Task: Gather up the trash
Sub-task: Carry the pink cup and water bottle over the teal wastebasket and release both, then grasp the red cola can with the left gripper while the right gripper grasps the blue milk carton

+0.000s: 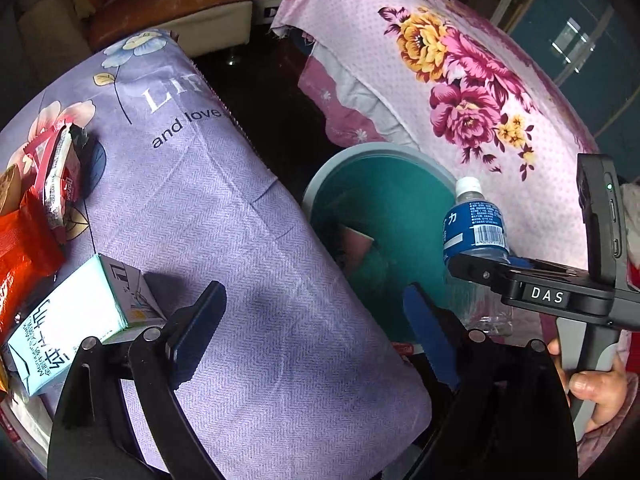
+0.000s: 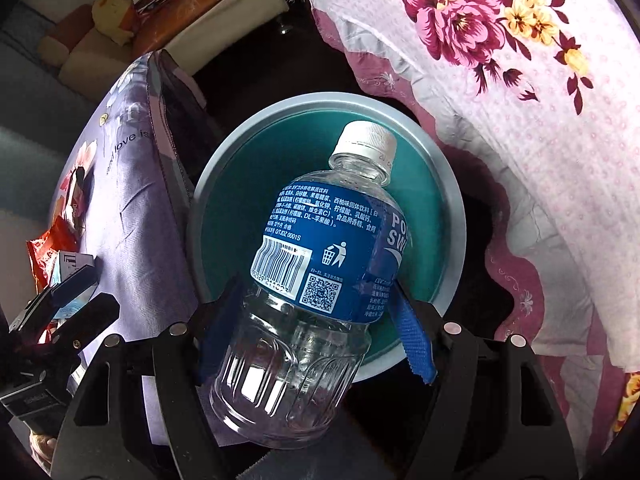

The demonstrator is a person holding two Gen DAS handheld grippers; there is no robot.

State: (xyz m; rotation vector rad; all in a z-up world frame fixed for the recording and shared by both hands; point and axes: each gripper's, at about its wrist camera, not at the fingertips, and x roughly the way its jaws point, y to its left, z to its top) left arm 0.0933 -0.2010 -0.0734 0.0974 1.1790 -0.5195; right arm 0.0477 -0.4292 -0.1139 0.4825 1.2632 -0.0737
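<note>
My right gripper [image 2: 316, 328] is shut on an empty clear plastic bottle [image 2: 316, 264] with a blue label and white cap, held over the round teal trash bin [image 2: 452, 216]. The bottle [image 1: 474, 224] and the bin [image 1: 320, 184] also show in the left wrist view, with a pink scrap inside the bin. My left gripper [image 1: 316, 328] is open and empty above a purple cloth [image 1: 224, 216]. A pale green milk carton [image 1: 76, 320], an orange snack bag [image 1: 24, 256] and a red-white wrapper [image 1: 60, 176] lie on the cloth at the left.
A pink flowered quilt [image 1: 460, 92] lies right of the bin. A sofa with cushions [image 1: 168, 4] stands at the back. The floor between the cloths is dark.
</note>
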